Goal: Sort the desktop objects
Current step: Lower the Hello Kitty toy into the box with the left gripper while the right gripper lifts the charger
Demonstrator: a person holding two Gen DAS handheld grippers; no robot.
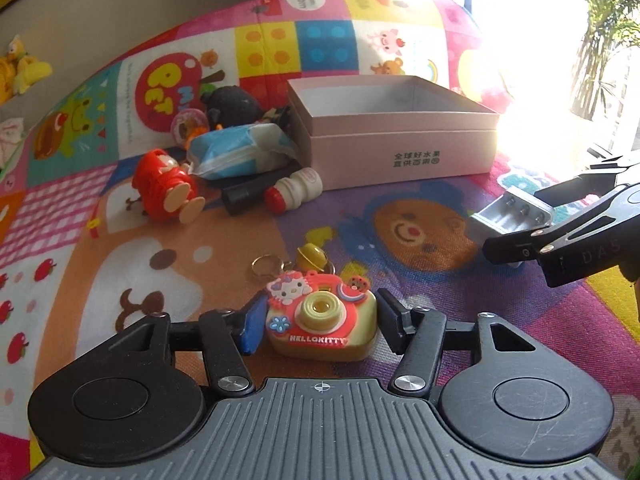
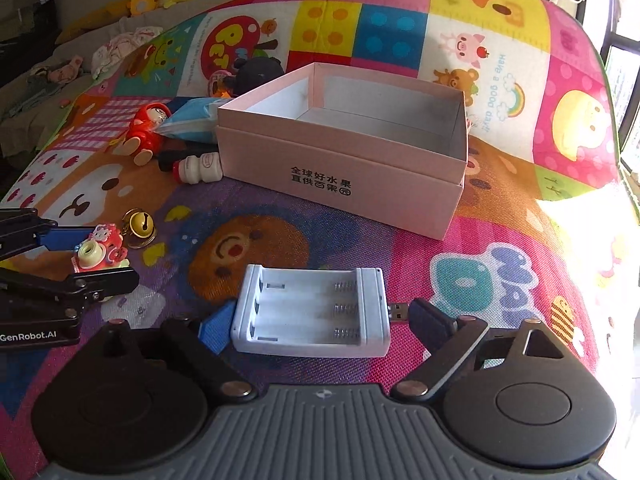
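Toy camera keychain [image 1: 322,322] with bell [image 1: 313,257] on the play mat [image 1: 200,240], sitting between the fingers of the left tongs [image 1: 320,322], spread wide, neither pad quite touching. White battery charger [image 2: 312,312] flat on the mat between the fingers of the right tongs [image 2: 316,322], likewise open, nothing gripped. Beyond both, an open pink box [image 2: 340,160]; left of it, a red figure [image 1: 168,184], small bottle [image 1: 294,190] and blue packet [image 1: 236,152].

The right gripper [image 2: 316,326] stands open around the white battery charger [image 2: 312,312], fingers not clearly touching it. Beyond it sits the pink box [image 2: 340,168]. Far left, the left gripper [image 2: 90,256] brackets a Hello Kitty toy camera [image 2: 100,250].
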